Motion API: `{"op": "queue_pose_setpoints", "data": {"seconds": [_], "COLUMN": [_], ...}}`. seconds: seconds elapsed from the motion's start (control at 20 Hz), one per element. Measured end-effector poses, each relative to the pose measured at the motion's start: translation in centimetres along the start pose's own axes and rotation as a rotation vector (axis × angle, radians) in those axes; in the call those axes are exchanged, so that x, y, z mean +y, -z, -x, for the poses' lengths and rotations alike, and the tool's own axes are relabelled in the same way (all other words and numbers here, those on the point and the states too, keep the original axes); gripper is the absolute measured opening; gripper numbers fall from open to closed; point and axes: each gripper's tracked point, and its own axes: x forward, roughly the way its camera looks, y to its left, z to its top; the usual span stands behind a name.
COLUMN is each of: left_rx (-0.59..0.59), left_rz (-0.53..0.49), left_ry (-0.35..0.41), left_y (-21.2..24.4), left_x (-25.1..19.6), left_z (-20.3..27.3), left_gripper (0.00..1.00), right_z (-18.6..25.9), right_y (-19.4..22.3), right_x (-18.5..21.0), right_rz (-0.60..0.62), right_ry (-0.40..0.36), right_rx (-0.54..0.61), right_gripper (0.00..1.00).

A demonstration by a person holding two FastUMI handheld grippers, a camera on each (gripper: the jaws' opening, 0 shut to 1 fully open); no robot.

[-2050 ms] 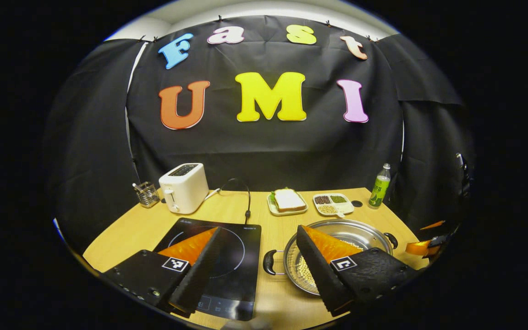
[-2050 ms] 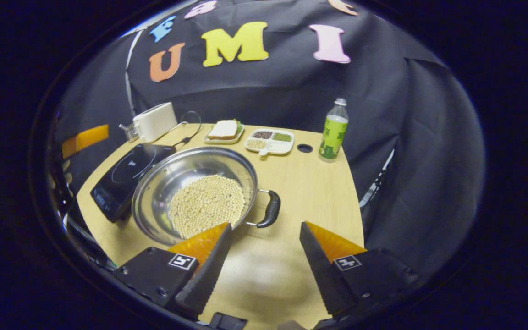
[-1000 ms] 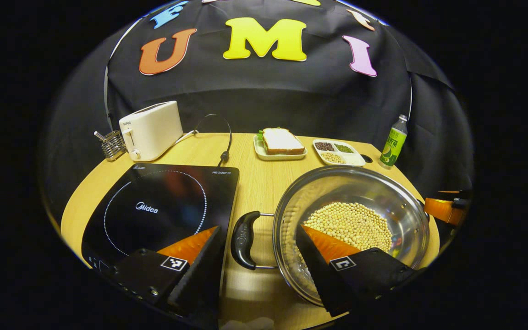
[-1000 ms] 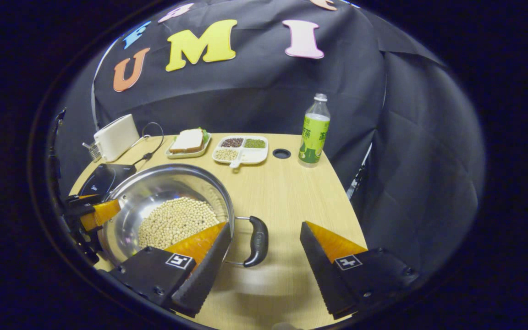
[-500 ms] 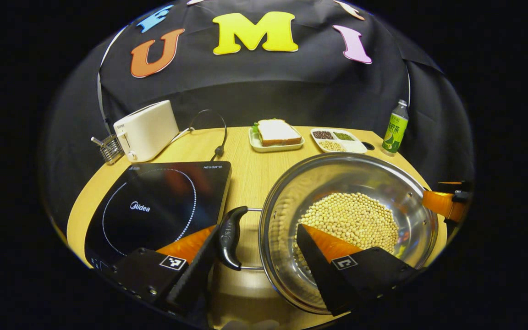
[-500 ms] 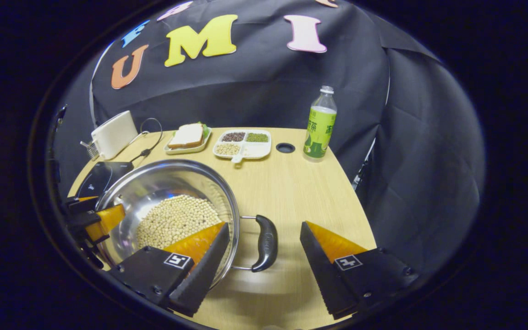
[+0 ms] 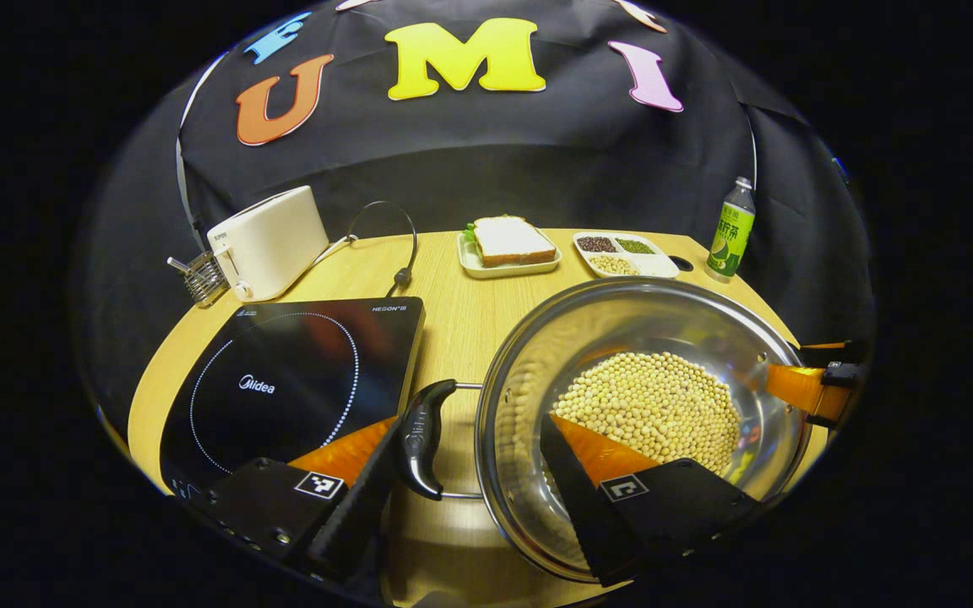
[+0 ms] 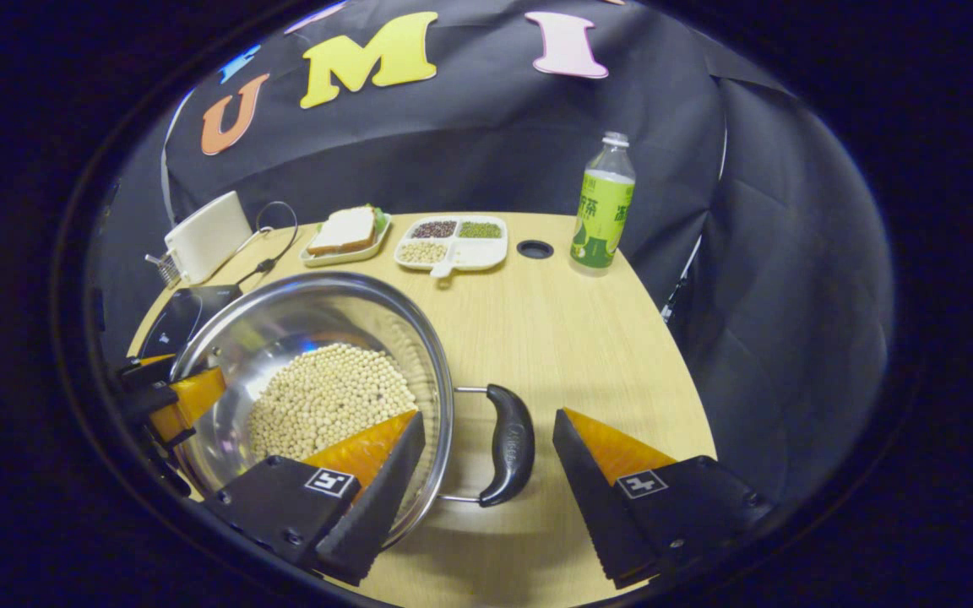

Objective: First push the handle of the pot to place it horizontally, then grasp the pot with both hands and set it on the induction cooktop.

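While the pot (image 7: 647, 405) is sitting on the surface (image 8: 554, 329) just right of the induction cooktop (image 7: 284, 380), you are bracketing each handle: left gripper (image 7: 465, 481) gaping around the left handle (image 7: 421, 439), right gripper (image 8: 486, 473) gaping around the right handle (image 8: 508, 445). Both handles are running crosswise between the fingers, so closing is looking like your next call.

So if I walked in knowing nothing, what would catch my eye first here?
Probably the big steel pot of pale beans on the wooden table, with an open left tool and right tool straddling its two black handles. Next, the glossy black induction cooktop left of the pot, then the white toaster and green bottle at the back.
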Motion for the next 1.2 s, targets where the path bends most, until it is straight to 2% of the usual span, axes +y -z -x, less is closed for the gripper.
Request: {"op": "queue_pose_setpoints", "data": {"seconds": [0.1,0.2,0.25,0.35,0.45,0.55,0.75,0.8,0.85,1.1,1.15,1.2], "left_rx": [0.0,0.002,0.003,0.006,0.009,0.009,0.001,-0.001,0.001,-0.005,-0.005,-0.002], "left_rz": [0.0,-0.005,-0.005,-0.006,-0.001,0.008,0.037,0.04,0.045,0.049,0.049,0.049], "left_ry": [-0.003,-0.018,-0.023,-0.041,-0.043,-0.042,-0.034,-0.036,-0.036,-0.022,-0.016,-0.014], "left_y": [0.0,0.2,0.2,0.3,0.3,0.4,0.4,0.4,0.3,0.1,0.2,0.2], "left_x": [0.0,0.3,0.6,1.1,1.2,1.2,1.1,1.2,1.1,1.1,1.0,0.9], "left_z": [-0.1,-0.2,-0.1,-0.2,-0.1,-0.2,-0.2,0.0,-0.1,-0.2,-0.1,-0.2], "left_gripper": [0.94,0.94,0.92,0.83,0.73,0.71,0.67,0.78,0.66,0.61,0.6,0.71], "right_z": [-0.6,-0.7,-0.9,-0.8,-0.8,-0.8,-0.9,-0.9,-0.9,-0.8,-0.8,-0.7], "right_y": [1.0,1.2,1.2,1.2,1.2,1.1,1.0,1.0,1.0,1.1,1.0,1.1], "right_x": [0.4,0.6,0.6,0.4,0.5,0.5,0.5,0.5,0.5,0.4,0.4,0.3], "right_rz": [-0.013,-0.025,-0.027,-0.022,-0.022,-0.024,-0.018,-0.018,-0.02,-0.052,-0.061,-0.054], "right_ry": [-0.012,-0.019,-0.014,-0.009,-0.013,-0.022,-0.022,-0.013,-0.013,-0.015,-0.016,-0.014], "right_rx": [0.043,0.051,0.054,0.061,0.065,0.053,0.059,0.056,0.058,0.061,0.059,0.06], "right_gripper": [0.96,0.88,0.8,0.74,0.74,0.7,0.7,0.7,0.7,0.63,0.65,0.63]}}
